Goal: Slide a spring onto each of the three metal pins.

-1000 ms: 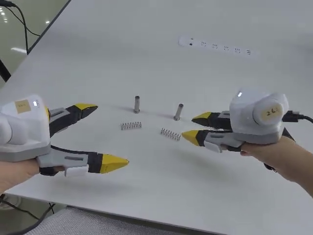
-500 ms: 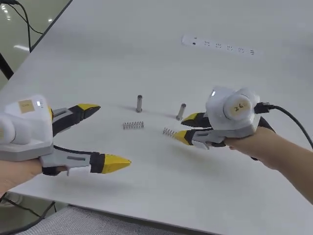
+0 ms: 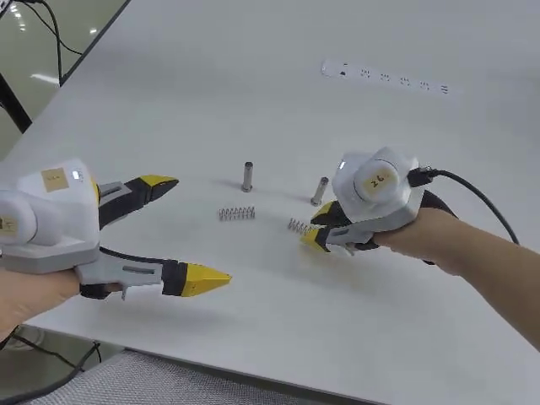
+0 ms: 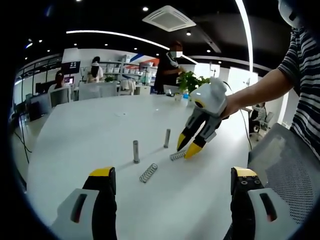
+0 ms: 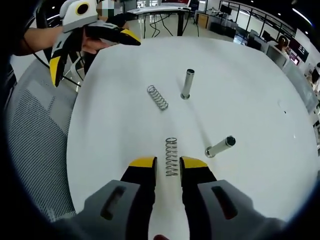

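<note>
1. Left tongs point(image 3: 198, 228): spread wide, gripping nothing, hover above the white tabletop point(image 3: 211, 84) toward its near edge, well apart from both springs.
2. Right tongs point(image 3: 314, 228): tilt down toward the tabletop's middle, tips only narrowly apart. Straddle the near end of the right spring point(image 5: 171, 156), with a sliver of gap on each side in the right gripper view, so not clamped on it.
3. Right spring: lies flat on the tabletop, far end pointing away from the right tongs, between the two pins.
4. Left spring point(image 3: 236, 213): lies flat and free on the tabletop, just on the near-edge side of the left pin point(image 3: 247, 176), apart from both tongs.
5. Left pin: stands upright and bare around the tabletop's middle.
6. Right pin point(image 3: 320, 191): stands upright and bare, just beyond the right tongs and near the right spring.
7. Power strip point(image 3: 384, 78): white, lies toward the tabletop's far edge, well apart from pins and springs.
</note>
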A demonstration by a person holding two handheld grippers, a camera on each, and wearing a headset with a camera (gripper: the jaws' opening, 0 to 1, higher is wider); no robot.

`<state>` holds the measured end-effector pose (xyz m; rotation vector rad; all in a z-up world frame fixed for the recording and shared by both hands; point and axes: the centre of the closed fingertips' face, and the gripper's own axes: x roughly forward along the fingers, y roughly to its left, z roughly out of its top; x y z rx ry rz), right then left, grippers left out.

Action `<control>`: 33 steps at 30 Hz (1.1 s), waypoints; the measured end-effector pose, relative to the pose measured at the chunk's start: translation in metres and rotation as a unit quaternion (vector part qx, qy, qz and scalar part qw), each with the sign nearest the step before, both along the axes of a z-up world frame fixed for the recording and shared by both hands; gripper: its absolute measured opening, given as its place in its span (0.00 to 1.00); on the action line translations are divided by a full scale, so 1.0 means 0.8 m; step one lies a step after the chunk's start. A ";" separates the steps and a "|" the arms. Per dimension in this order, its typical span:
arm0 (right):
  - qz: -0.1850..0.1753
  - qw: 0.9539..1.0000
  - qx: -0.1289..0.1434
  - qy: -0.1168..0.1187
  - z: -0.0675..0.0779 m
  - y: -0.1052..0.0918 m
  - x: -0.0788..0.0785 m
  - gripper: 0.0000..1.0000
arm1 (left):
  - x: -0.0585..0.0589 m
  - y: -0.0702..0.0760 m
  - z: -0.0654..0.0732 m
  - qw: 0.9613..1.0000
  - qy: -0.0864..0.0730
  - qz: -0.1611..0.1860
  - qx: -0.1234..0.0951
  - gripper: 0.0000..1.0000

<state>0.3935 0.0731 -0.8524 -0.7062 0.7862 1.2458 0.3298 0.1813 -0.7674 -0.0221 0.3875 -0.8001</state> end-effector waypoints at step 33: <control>-0.004 1.000 -0.009 0.008 0.000 -0.015 -0.004 0.13 | -0.005 -0.006 -0.003 1.000 0.004 -0.009 0.001 0.94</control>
